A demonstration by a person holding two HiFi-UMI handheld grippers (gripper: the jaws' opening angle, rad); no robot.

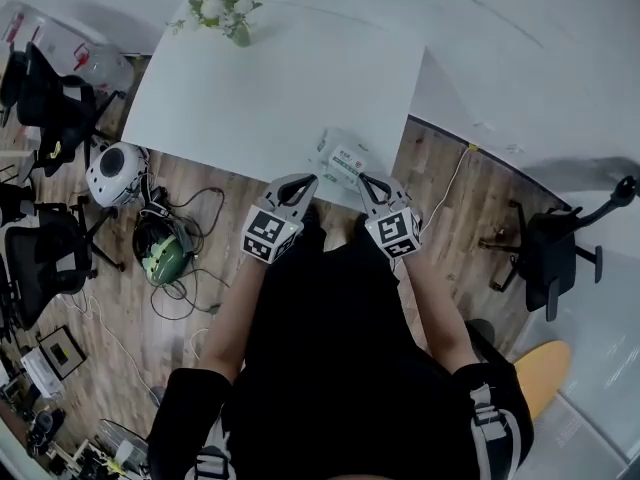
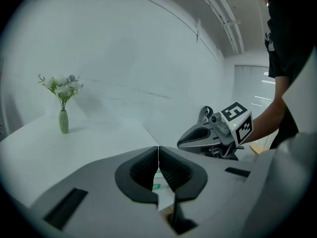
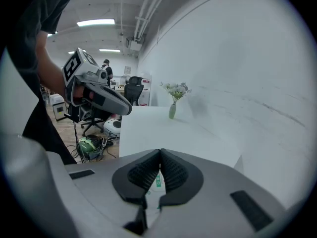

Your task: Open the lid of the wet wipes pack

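Note:
The wet wipes pack (image 1: 341,157) is white with green print and lies flat near the front edge of the white table (image 1: 250,98). Both grippers hover just short of that edge, pointing at the pack. My left gripper (image 1: 303,182) is at the pack's left, my right gripper (image 1: 367,181) at its right; neither touches it. In the left gripper view the pads (image 2: 148,168) meet with nothing between them, and a slice of the pack (image 2: 157,186) shows below them. The right gripper view shows its pads (image 3: 171,168) pressed together and empty, with the pack's green label (image 3: 158,182) beneath.
A small vase of flowers (image 1: 226,6) stands at the table's far edge. Left of the table are office chairs (image 1: 45,108), a white round device (image 1: 115,173) and cables with a green object (image 1: 163,256) on the wood floor. Another chair (image 1: 555,253) stands at the right.

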